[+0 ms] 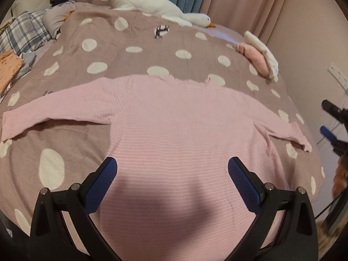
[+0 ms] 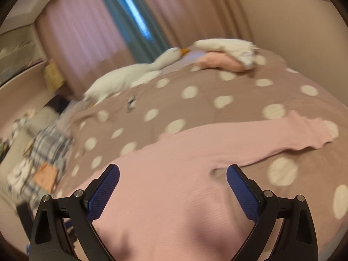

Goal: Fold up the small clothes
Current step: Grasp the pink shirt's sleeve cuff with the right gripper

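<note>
A pink long-sleeved ribbed top lies spread flat on the mauve dotted bedspread, both sleeves stretched out sideways. My left gripper is open and empty, hovering over the lower body of the top. The right wrist view is blurred. In it the top fills the foreground, with its right sleeve reaching to the right. My right gripper is open and empty above the top near that armpit. It also shows at the right edge of the left wrist view.
A white plush goose lies at the far edge of the bed. Folded pink and white clothes sit far right. Plaid bedding and an orange garment lie far left. Curtains hang behind; a wall is on the right.
</note>
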`<state>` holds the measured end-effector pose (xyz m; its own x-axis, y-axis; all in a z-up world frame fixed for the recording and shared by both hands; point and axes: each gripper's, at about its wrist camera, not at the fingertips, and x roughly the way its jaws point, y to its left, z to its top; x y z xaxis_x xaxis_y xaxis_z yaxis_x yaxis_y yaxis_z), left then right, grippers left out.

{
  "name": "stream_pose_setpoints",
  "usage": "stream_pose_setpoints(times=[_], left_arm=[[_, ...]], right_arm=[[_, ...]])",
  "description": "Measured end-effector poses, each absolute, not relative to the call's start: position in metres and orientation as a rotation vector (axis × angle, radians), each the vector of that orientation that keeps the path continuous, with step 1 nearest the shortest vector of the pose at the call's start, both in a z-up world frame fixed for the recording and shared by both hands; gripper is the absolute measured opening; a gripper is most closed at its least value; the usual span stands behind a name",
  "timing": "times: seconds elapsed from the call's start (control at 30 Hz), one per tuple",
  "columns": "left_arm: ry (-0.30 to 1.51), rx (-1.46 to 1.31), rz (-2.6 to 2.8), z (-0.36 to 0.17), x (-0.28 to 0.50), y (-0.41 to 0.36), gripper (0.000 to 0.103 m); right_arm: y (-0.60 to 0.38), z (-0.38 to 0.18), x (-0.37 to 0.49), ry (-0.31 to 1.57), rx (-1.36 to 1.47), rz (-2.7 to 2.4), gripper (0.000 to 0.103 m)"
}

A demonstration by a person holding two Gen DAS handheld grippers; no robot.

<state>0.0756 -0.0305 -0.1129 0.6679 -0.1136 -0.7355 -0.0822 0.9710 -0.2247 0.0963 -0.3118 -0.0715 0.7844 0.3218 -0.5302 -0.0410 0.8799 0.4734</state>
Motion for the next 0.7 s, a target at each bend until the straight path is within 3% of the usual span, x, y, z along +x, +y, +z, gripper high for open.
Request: stream_pose_setpoints(times=[0.13,0.37,0.7], left_arm=[[0.889,-0.234,-0.027,-0.128,0.086,-0.039,0.101],[0.951,-0.281,-0.087,-0.152,0.101,-0.045,0.096],[1.027,-0.343,-0.103,-0.179,0.111,-0.046,0.089]], right_arm=[[-0.358,-0.083,0.109,0.683,0.512,0.087,0.088],[-0.453,-0.122,0.124,0.748,0.642,-0.195,0.058],[-0.531,-0.187,0.128,0.824,0.828,-0.381,0.056]])
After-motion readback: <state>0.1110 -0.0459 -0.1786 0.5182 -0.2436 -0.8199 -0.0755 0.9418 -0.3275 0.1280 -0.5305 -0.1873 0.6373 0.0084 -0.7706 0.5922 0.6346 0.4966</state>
